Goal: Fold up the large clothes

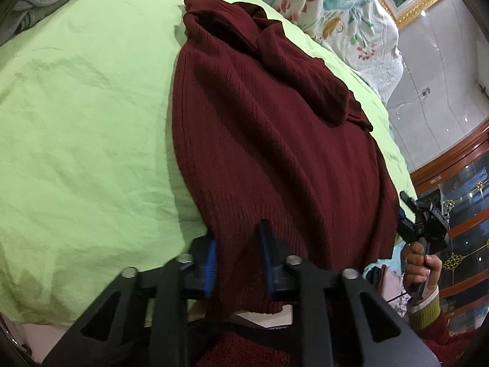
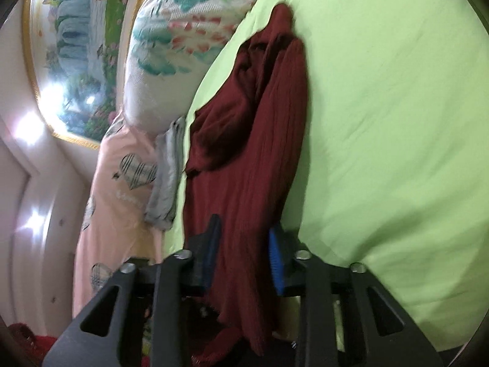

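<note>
A dark red ribbed sweater [image 1: 259, 137] lies lengthwise on a light green bed sheet [image 1: 76, 122], its sleeves folded over the body at the far end. My left gripper [image 1: 237, 235] holds the near hem, with the knit bunched between its blue pads and hanging below them. In the right wrist view the same sweater [image 2: 244, 153] runs away from me, and my right gripper [image 2: 246, 226] is shut on the other corner of the hem. That right gripper [image 1: 403, 206] also shows at the sweater's right edge, held by a hand [image 1: 421, 263].
A floral quilt [image 2: 183, 30] is piled along the far side of the green sheet [image 2: 382, 122]. Beside it lie a pink heart-patterned cloth [image 2: 122, 183] and a grey cloth [image 2: 166, 177]. A gold-framed painting [image 2: 76, 46] hangs on the wall. A wooden glass cabinet [image 1: 464, 183] stands at the right.
</note>
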`<state>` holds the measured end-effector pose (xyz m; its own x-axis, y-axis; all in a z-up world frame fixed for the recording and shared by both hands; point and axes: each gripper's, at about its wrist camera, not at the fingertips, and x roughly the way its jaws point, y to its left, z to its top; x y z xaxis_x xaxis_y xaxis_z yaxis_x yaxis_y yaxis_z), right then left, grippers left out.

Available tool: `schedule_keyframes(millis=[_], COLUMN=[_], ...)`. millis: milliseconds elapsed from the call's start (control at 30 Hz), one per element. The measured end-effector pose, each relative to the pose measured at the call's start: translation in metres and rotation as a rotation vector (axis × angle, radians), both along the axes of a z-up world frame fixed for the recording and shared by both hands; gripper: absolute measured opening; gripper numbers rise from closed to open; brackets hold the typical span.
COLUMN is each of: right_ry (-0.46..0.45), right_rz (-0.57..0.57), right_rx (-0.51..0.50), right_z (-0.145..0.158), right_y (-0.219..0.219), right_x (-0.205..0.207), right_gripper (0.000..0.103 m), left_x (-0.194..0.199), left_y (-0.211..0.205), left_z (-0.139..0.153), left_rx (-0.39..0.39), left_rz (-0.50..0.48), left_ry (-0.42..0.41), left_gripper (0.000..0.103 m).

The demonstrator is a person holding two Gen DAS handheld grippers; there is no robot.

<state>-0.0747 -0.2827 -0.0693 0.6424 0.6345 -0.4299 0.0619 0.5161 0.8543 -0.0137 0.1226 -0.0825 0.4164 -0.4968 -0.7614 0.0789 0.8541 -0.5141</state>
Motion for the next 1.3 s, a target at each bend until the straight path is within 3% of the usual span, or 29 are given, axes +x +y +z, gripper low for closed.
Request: schedule_keyframes(millis=[133, 167, 200, 267, 333, 433, 500, 800, 900, 967, 1067, 1133, 1167, 1200, 1233, 1300], right_ry=[0.03, 0.033, 0.034, 0.01, -0.045, -0.141, -0.14, -0.013, -0.006, -0.011, -0.003, 0.001, 0.002, 0.001, -0.002, -0.018], right_rz=[0.072, 0.078, 0.074, 0.048, 0.004, -0.053, -0.064, -0.001, 0.036, 0.04, 0.05, 0.064, 0.068, 0.067, 0.067, 0.058], right_rx=[-0.053, -0.071, -0.086, -0.084, -0.084, -0.09, -0.137, -0.18, -0.211, -0.218, -0.216, -0.211, -0.205, -0.204, -0.203, -0.197], right_z=[-0.008, -0.01, -0.01, -0.007, 0.011, 0.043, 0.051, 0.006, 0.008, 0.009, 0.005, 0.0, -0.002, -0.003, -0.004, -0.002], right_y=[0.016, 0.021, 0.024, 0.023, 0.012, -0.015, -0.026, -0.014, -0.008, -0.008, -0.005, 0.0, 0.003, 0.004, 0.004, 0.002], right_x=[-0.018, -0.024, -0.026, -0.034, -0.044, -0.067, -0.074, -0.055, -0.054, -0.054, -0.049, -0.047, -0.046, -0.046, -0.046, -0.049], right_gripper=[0.025, 0.018, 0.005, 0.005, 0.004, 0.004, 0.004, 0.005, 0.008, 0.01, 0.01, 0.01, 0.01, 0.008, 0.007, 0.005], left_x=[-0.002, -0.002, -0.002, -0.004, -0.011, -0.021, -0.027, -0.023, -0.019, -0.016, -0.009, -0.005, -0.005, -0.005, -0.004, -0.005], left_y=[-0.002, -0.003, -0.005, -0.007, -0.007, 0.004, 0.01, 0.024, 0.027, 0.027, 0.025, 0.016, 0.01, 0.006, 0.004, 0.007], left_z=[-0.005, -0.005, -0.004, 0.001, 0.015, 0.037, 0.042, -0.006, 0.0, 0.004, 0.003, 0.003, 0.004, 0.005, 0.003, 0.0], left_rx=[-0.022, -0.019, -0.009, 0.016, 0.05, 0.025, 0.017, -0.041, -0.018, 0.006, -0.004, 0.015, 0.04, 0.068, 0.081, 0.054], left_rz=[-0.009, -0.012, -0.015, -0.021, -0.017, -0.009, -0.005, 0.039, 0.056, 0.071, 0.052, 0.015, 0.002, -0.011, -0.022, -0.022], left_ry=[0.007, 0.006, 0.0, -0.02, -0.066, -0.121, -0.144, -0.038, -0.034, -0.041, -0.039, -0.044, -0.061, -0.075, -0.078, -0.064], left_gripper=[0.008, 0.007, 0.006, 0.005, 0.004, 0.004, 0.004, 0.006, 0.021, 0.049, 0.061, 0.064, 0.058, 0.046, 0.007, 0.006])
